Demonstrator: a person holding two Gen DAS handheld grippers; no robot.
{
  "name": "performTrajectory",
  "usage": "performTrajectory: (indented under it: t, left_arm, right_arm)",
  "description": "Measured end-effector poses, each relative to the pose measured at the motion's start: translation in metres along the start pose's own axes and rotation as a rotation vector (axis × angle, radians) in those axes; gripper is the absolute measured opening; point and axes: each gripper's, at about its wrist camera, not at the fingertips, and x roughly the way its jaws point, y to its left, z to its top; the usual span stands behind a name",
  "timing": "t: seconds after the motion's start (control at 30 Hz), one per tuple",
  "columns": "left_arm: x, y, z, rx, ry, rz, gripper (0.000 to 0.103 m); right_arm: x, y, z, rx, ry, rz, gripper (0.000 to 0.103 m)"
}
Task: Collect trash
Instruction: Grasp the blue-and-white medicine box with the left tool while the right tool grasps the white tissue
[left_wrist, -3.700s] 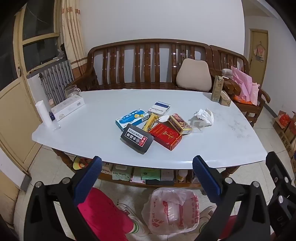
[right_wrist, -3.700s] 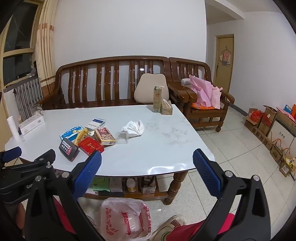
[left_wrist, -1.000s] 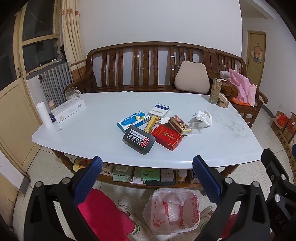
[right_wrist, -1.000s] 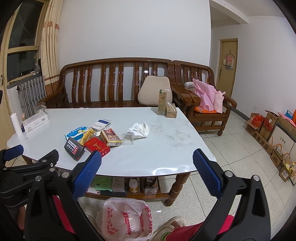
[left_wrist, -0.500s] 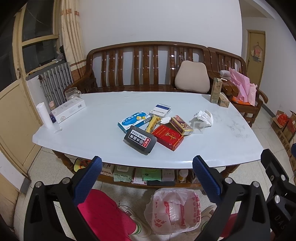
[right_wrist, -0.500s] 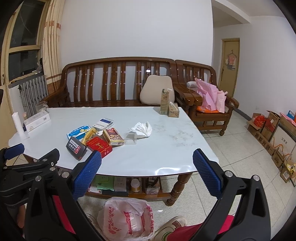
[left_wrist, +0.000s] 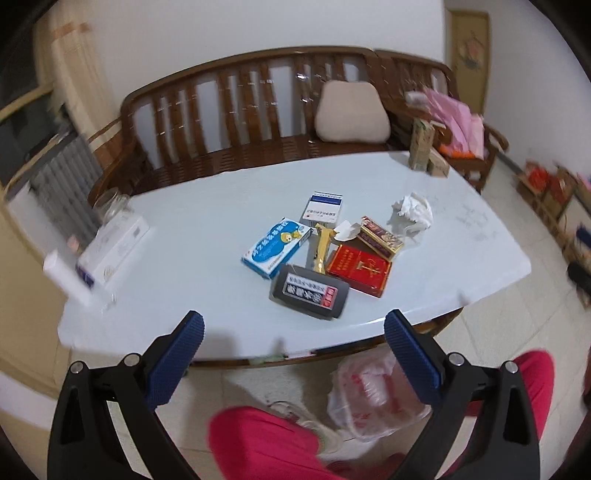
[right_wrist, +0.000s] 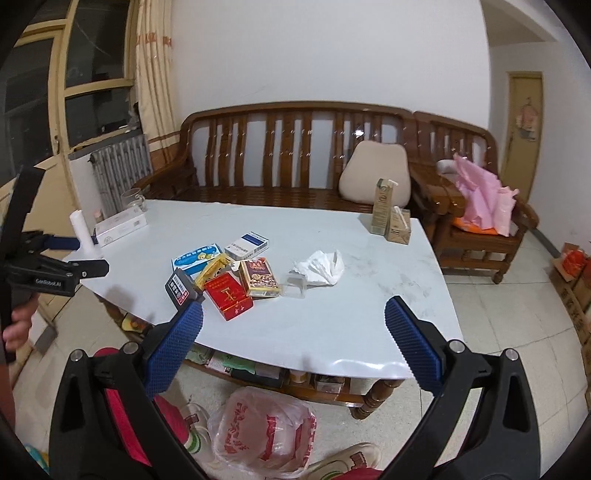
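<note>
On the pale blue desk (right_wrist: 369, 295) the trash sits in one cluster near the middle: a crumpled white tissue (right_wrist: 320, 266) at the right, a small clear plastic cup (right_wrist: 293, 287) just beside it, then a brown-and-gold packet (right_wrist: 258, 277), a red packet (right_wrist: 228, 296), a gold wrapper (right_wrist: 212, 272), a dark grey box (right_wrist: 181, 288), a blue-and-white medicine box (right_wrist: 195, 258) and a white-and-blue carton (right_wrist: 246, 245) behind them. The boxes overlap or touch each other; the tissue lies slightly apart from the packets.

Both tools hang over the near edge of the desk, short of the pile. The left tool (left_wrist: 293, 356) has its blue pads spread wide with nothing between them, and the right tool (right_wrist: 293, 349) is likewise spread and holding nothing.

Below the near edge, on the tiled floor, a thin white plastic bag with red print (right_wrist: 264, 432) stands open beside a red-trousered leg (left_wrist: 266, 443).

At the far right corner of the desk stand two tan cartons (right_wrist: 391, 219). At the far left lie a long white box (right_wrist: 120, 225), a white tube (right_wrist: 84, 236) and a glass jar (right_wrist: 132, 199). A shelf under the desk holds assorted packets.

Behind the desk runs a dark wooden slatted bench (right_wrist: 288, 155) with a beige cushion (right_wrist: 375, 175). A matching armchair (right_wrist: 480, 229) to the right carries pink plastic bags (right_wrist: 480, 199). A grey radiator (right_wrist: 120, 171) stands at the left under a window, and cardboard boxes line the right wall by a door.
</note>
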Motion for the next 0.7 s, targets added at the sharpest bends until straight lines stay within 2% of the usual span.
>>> performTrajectory:
  t: [0.13, 0.27, 0.43, 0.5, 0.6, 0.7]
  left_arm:
    - [0.029, 0.004, 0.025, 0.118, 0.068, -0.002, 0.096]
    - [0.057, 0.007, 0.046, 0.189, 0.13, -0.019, 0.096]
    - [0.096, 0.008, 0.071, 0.255, 0.208, -0.103, 0.096]
    - [0.112, 0.007, 0.078, 0.284, 0.228, -0.111, 0.096]
    - [0.136, 0.005, 0.087, 0.327, 0.267, -0.122, 0.096]
    - [0.158, 0.006, 0.091, 0.354, 0.296, -0.131, 0.096]
  right_arm:
    - [0.017, -0.019, 0.027, -0.015, 0.034, 0.031, 0.097]
    - [0.036, -0.034, 0.053, -0.002, 0.065, 0.058, 0.097]
    - [0.06, -0.052, 0.082, 0.025, 0.08, 0.075, 0.097]
    - [0.072, -0.057, 0.092, 0.034, 0.093, 0.079, 0.097]
    - [0.097, -0.061, 0.101, 0.037, 0.132, 0.103, 0.097]
    - [0.136, -0.067, 0.103, 0.064, 0.213, 0.147, 0.097]
